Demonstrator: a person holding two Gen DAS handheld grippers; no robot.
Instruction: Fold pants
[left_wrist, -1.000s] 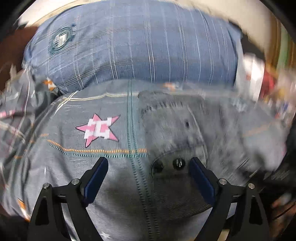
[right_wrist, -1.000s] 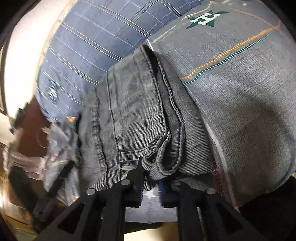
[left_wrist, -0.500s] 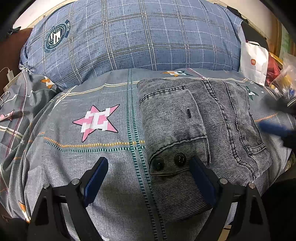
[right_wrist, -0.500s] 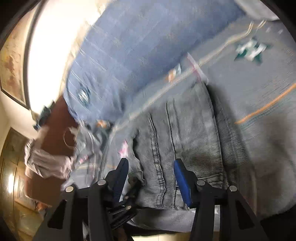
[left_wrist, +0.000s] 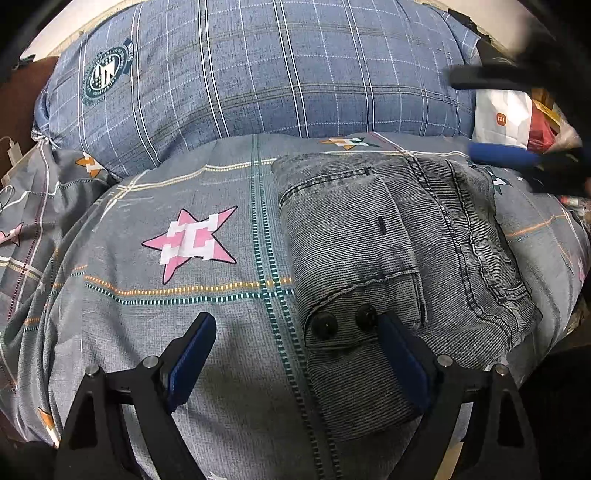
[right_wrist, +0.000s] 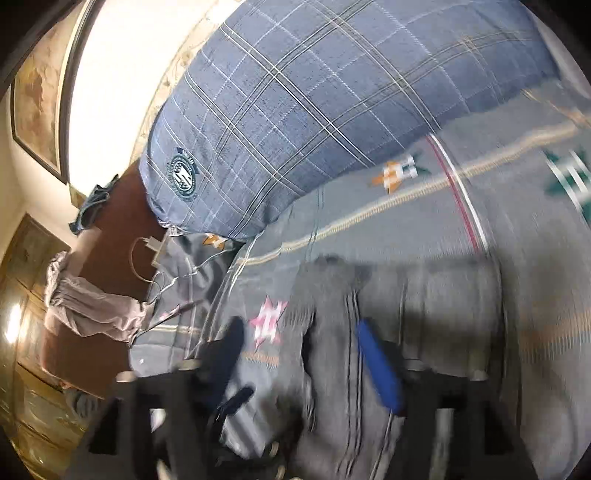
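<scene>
The grey jeans (left_wrist: 399, 258) lie folded in a compact bundle on the grey star-print bedspread (left_wrist: 184, 295), two black buttons facing me. My left gripper (left_wrist: 295, 354) is open and empty, hovering at the bundle's near left edge. My right gripper (right_wrist: 299, 354) is open and empty above the jeans (right_wrist: 388, 302); this view is motion-blurred. Its blue finger (left_wrist: 506, 155) shows at the right edge of the left wrist view, raised beyond the bundle.
A large blue plaid pillow (left_wrist: 258, 74) lies behind the jeans. A white shopping bag (left_wrist: 502, 118) and clutter sit at the far right. A brown headboard with a charger cable (right_wrist: 147, 258) and a pale garment (right_wrist: 92, 310) is at the left.
My right gripper let go of the jeans' fold, opened wide and pulled back and up from the bundle. The jeans now rest folded. My left gripper has stayed open in place.
</scene>
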